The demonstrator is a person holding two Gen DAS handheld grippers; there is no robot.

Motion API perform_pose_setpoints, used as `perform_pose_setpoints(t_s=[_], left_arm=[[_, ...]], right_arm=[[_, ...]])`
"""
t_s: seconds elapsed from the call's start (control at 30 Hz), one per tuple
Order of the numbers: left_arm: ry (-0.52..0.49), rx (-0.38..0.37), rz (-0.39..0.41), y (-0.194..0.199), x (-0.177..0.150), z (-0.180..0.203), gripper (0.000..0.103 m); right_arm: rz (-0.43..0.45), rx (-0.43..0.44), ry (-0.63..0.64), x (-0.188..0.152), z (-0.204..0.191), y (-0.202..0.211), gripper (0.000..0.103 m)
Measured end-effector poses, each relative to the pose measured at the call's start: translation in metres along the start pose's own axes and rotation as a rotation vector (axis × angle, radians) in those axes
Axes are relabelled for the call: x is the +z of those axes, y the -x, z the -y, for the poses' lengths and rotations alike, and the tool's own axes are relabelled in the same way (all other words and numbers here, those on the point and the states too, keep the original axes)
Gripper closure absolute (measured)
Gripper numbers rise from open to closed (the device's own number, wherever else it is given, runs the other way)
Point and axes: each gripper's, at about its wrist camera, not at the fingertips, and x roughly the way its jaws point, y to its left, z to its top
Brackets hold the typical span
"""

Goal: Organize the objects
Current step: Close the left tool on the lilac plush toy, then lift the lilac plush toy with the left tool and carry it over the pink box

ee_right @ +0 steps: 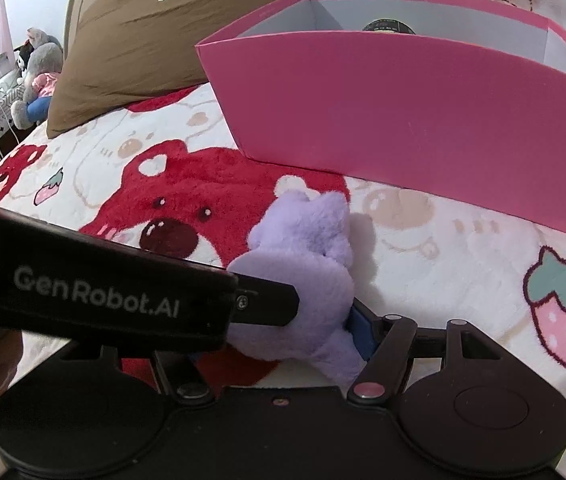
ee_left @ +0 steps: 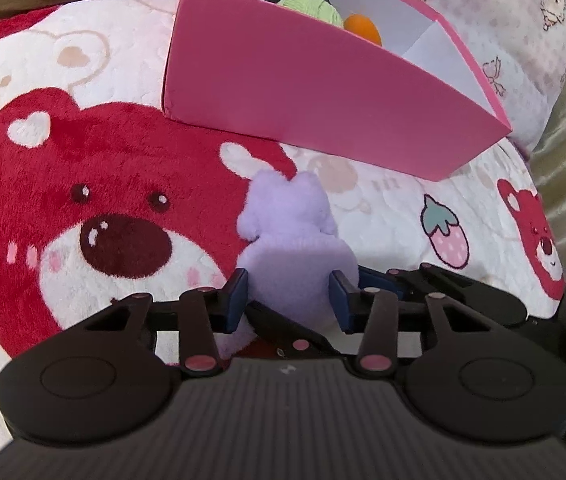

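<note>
Nearest to us in the left wrist view, our left gripper (ee_left: 289, 294) has its two blue pads pressed into the sides of a lilac plush toy (ee_left: 291, 236), clamped on it. From the right wrist view, at nine o'clock, a black arm lettered GenRobot.AI (ee_right: 95, 292) crosses in front; at six o'clock our right gripper (ee_right: 283, 340) shows only one blue finger (ee_right: 361, 330), touching the toy (ee_right: 307, 264) on its far side. The other finger is hidden behind that arm, so we cannot tell whether the right gripper is closed on the toy or apart.

The toy lies on a white fleece blanket (ee_left: 83, 80) printed with a red bear face (ee_left: 95, 220) at nine o'clock and a pink strawberry (ee_left: 445, 236) at three o'clock. At twelve o'clock stands a pink box (ee_left: 323, 92), near the toy but apart from it, holding a green yarn ball (ee_left: 315, 8) with a black label and an orange ball (ee_left: 363, 28) beside it.
</note>
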Motion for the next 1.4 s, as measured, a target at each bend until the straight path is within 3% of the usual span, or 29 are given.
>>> perform_pose_setpoints(t_s=[0.67,1.4], left_arm=[[0.004,-0.030,0.028,0.032,-0.003,0.020,0.061],[-0.055,-0.037,-0.062,0.071,-0.005,0.053,0.061]], right_arm=[[0.038,-0.011,0.025,0.002,-0.009,0.032,0.035],[0.049,-0.006,-0.095,-0.006,-0.013,0.081,0.035]])
